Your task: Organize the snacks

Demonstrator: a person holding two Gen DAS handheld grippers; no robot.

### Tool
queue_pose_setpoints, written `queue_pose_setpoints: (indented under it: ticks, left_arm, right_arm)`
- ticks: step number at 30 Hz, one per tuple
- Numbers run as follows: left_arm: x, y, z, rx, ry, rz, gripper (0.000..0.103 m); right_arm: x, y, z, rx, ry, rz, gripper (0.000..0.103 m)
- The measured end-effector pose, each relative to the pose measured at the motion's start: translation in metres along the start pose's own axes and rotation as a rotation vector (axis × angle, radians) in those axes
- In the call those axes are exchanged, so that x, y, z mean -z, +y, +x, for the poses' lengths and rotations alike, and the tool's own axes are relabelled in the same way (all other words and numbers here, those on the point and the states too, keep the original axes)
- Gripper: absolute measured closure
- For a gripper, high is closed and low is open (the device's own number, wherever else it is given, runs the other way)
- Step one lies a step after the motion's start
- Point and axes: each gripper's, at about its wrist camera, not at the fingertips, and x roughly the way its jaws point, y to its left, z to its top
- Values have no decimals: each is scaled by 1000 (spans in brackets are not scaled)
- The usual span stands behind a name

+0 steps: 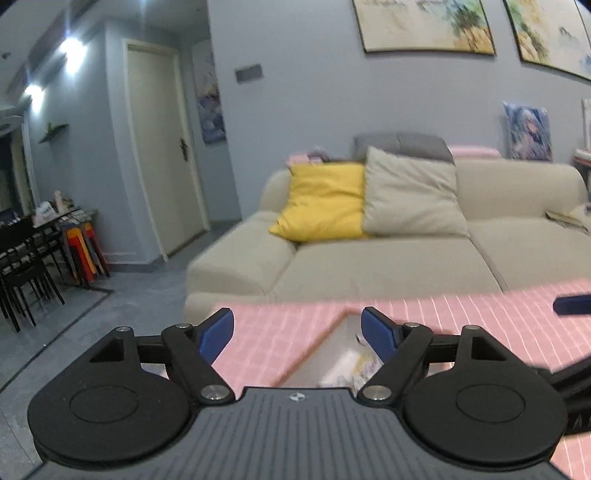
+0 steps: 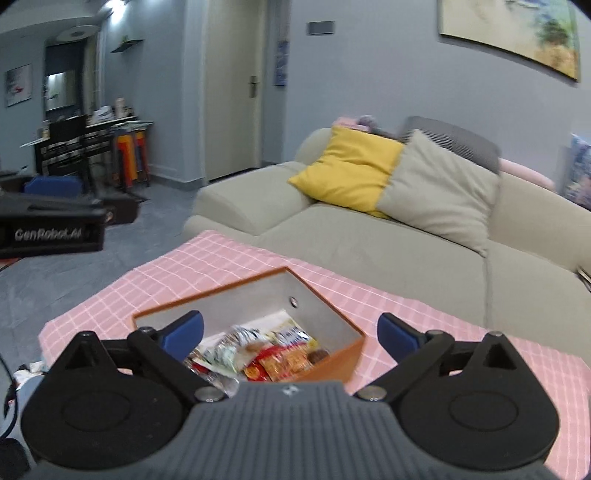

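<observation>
Your right claw hangs wide and empty above the box of snacks near the tabletop's far corner; your left claw is wide too, holding nothing.

1. Both views are dim, with a cool bluish-grey cast over the walls and the beige fabric sofa.
2. Light comes from bright white ceiling lamps up and to the left of the sofa; they flare and bloom.
3. Motion blur softens the pink checked tablecloth in front of the sofa, and the colourful snack packets in the orange-rimmed grey box.
4. Fisheye distortion bends the framed landscape painting above the sofa, and the frame corners go black.
</observation>
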Motion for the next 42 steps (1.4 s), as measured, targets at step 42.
queue_pose_setpoints:
  ticks: [42]
  left_arm:
    - [62,1,-9,44,250,4,11]
  right_arm:
    - [67,25,-23,61,38,97,4]
